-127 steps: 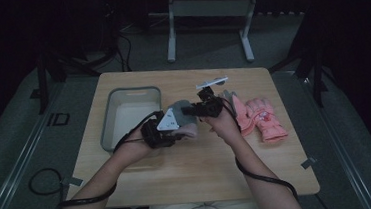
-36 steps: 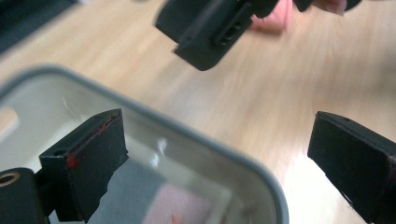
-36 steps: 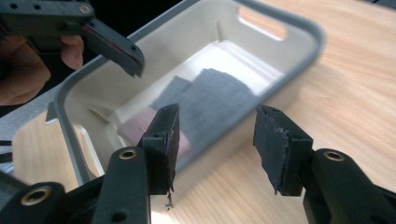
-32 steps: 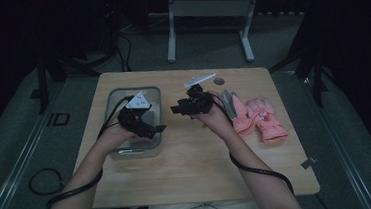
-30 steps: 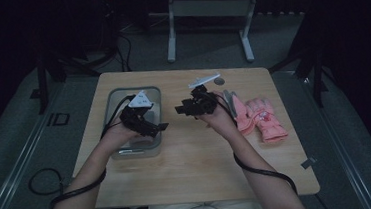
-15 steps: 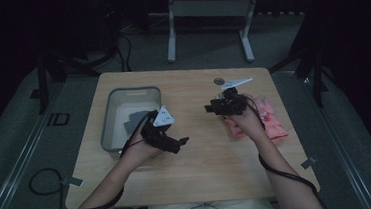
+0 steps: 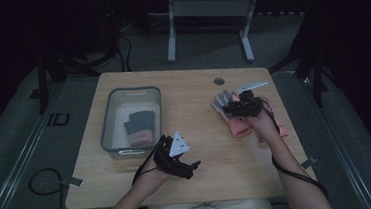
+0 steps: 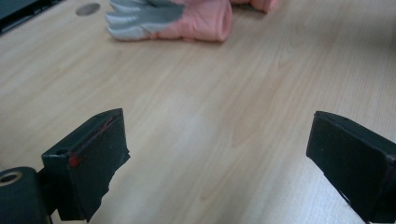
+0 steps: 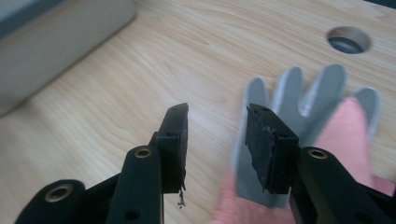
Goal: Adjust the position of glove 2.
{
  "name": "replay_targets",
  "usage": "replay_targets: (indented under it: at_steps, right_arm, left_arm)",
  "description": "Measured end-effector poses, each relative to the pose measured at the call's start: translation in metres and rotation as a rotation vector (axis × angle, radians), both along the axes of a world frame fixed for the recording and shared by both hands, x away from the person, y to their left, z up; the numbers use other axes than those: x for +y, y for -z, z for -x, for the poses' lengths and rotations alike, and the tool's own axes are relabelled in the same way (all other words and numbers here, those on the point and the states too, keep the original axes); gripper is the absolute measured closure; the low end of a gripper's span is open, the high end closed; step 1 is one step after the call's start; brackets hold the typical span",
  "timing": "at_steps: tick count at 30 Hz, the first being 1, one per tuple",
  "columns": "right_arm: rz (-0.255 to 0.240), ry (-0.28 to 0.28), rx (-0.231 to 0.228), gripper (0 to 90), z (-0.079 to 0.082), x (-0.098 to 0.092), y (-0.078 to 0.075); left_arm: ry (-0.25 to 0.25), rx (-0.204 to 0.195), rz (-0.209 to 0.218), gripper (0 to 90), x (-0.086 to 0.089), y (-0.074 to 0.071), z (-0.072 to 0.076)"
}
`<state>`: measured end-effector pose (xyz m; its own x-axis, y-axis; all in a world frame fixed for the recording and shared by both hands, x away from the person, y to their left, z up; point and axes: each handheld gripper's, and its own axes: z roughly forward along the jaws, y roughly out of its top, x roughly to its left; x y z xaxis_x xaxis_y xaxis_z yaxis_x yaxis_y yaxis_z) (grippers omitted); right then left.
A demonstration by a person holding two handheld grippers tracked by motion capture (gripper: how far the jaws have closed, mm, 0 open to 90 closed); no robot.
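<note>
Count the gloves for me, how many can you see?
3, perhaps more hidden. One grey-and-pink knit glove lies in the grey plastic bin. One pink glove with grey fingers lies under the right hand-held gripper. Another pink glove peeks beside that hand.

Light wooden table [image 7: 212, 147] with rounded corners, round cable hole [image 7: 219, 81] near far edge. Grey plastic bin [image 7: 109, 124] on left half – dark grey glove with pink cuff [image 7: 138, 127] lying inside. Pink gloves with grey fingers [image 7: 232, 121] on right half, flat on the wood – fingers pointing toward far-left, well apart from bin. Same pink and grey glove seen in left gripper view [image 8: 173, 18] and right gripper view [image 9: 303, 107]. Near middle of table bare wood.
</note>
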<state>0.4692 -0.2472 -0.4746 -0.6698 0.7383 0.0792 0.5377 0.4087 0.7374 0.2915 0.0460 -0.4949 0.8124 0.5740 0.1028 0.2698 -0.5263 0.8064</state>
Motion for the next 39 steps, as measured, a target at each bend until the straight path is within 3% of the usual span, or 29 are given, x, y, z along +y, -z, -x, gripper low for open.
replay_targets:
  at_steps: [5,8,10,13,16,22,27,31,33,36,39]
  right_arm:
    - [0.044,0.022,-0.008,60.7,-0.008,-0.008,0.009]
    - [0.051,0.032,-0.001,61.9,-0.015,-0.011,0.013]
    - [0.056,0.036,0.015,63.4,-0.021,-0.013,0.015]
    - [0.088,0.035,0.03,64.2,-0.029,-0.013,0.02]
    - [0.102,0.045,0.044,64.5,-0.035,-0.014,0.025]
    - [0.142,0.029,0.081,62.1,-0.039,-0.011,0.046]
    - [0.156,0.05,0.075,73.8,-0.036,-0.006,0.057]
    - [0.159,0.095,0.089,83.8,-0.035,-0.001,0.058]
    - [0.138,0.126,0.105,87.0,-0.035,-0.001,0.055]
    - [0.133,0.157,0.076,88.0,-0.027,0.005,0.042]
    - [0.064,0.191,0.07,88.4,-0.016,0.01,0.024]
  left_arm:
    - [-0.014,0.047,-0.016,4.7,-0.004,0.026,0.001]
    - [-0.019,0.06,-0.005,4.7,-0.003,0.038,0.001]
    - [-0.022,0.048,-0.01,4.7,-0.002,0.044,0.0]
    - [-0.031,0.041,0.018,4.7,0.001,0.051,0.0]
    - [-0.024,0.022,-0.014,4.7,0.001,0.056,0.002]
    - [-0.004,0.008,-0.027,4.7,-0.002,0.059,0.009]
    - [0.011,-0.027,-0.022,4.6,-0.002,0.056,0.013]
    - [-0.001,-0.045,-0.011,4.6,0.0,0.056,0.014]
    - [0.006,-0.044,-0.01,4.2,0.0,0.057,0.013]
    - [0.013,-0.037,-0.003,4.2,0.001,0.057,0.012]
    - [0.009,-0.033,-0.006,4.2,0.0,0.058,0.01]
